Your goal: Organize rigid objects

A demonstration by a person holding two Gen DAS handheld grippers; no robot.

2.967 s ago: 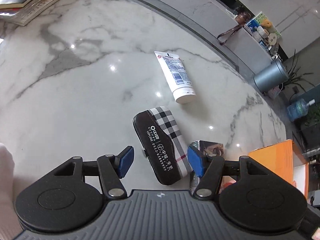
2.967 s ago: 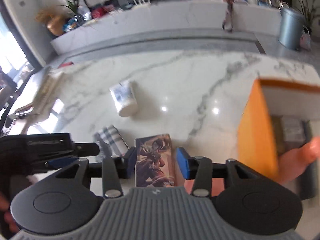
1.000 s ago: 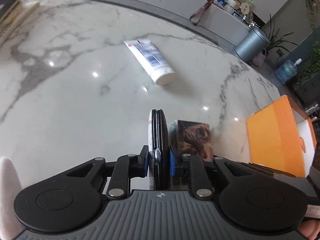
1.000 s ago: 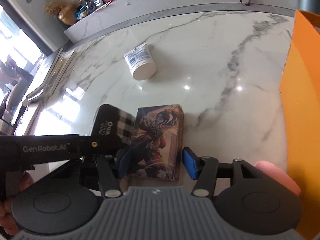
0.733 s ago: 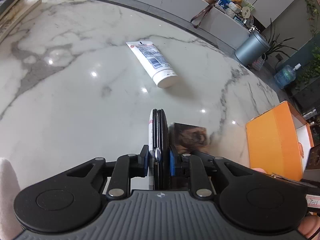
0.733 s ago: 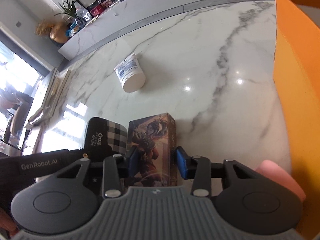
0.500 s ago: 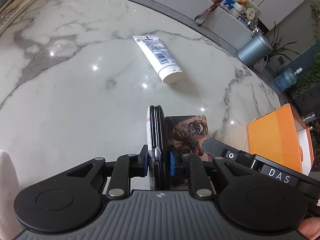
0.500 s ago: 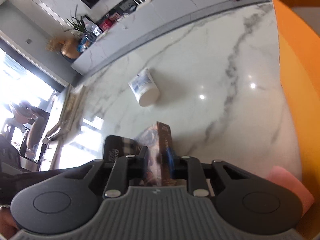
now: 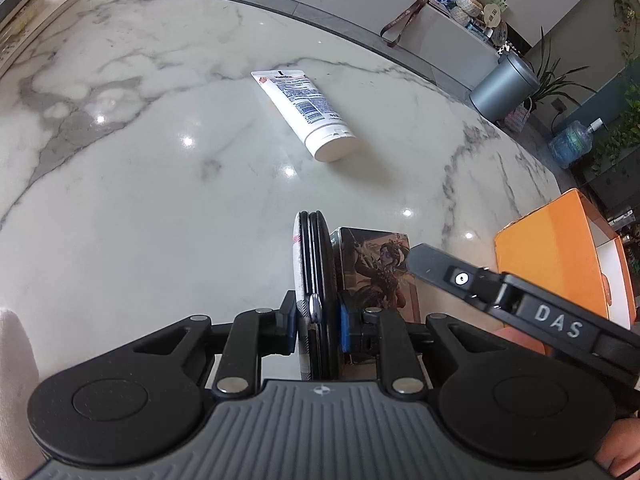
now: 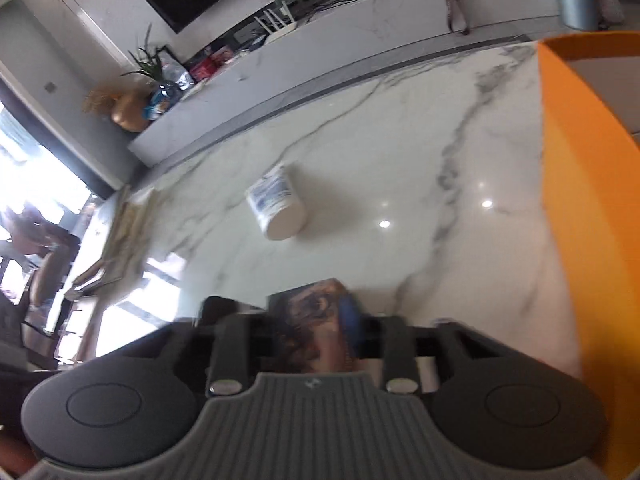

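Observation:
My left gripper (image 9: pixel 318 322) is shut on a black case with a plaid cover (image 9: pixel 314 264), held on edge above the marble table (image 9: pixel 140 200). My right gripper (image 10: pixel 316 336) is shut on a card box with game art (image 10: pixel 316 320), lifted off the table; the view is blurred. The box also shows in the left wrist view (image 9: pixel 372 268), right beside the case, with the right gripper's body (image 9: pixel 520 304) over it. A white tube (image 9: pixel 304 114) lies farther out on the table; it also shows in the right wrist view (image 10: pixel 276 202).
An orange box (image 9: pixel 560 256) stands at the right table edge; its wall fills the right side of the right wrist view (image 10: pixel 584 216). Books (image 9: pixel 24 20) lie at the far left. A grey bin (image 9: pixel 504 84) stands beyond the table.
The right gripper closed on the card box and lifted it, tilting upward. The left gripper stayed shut on the plaid case, nearly still.

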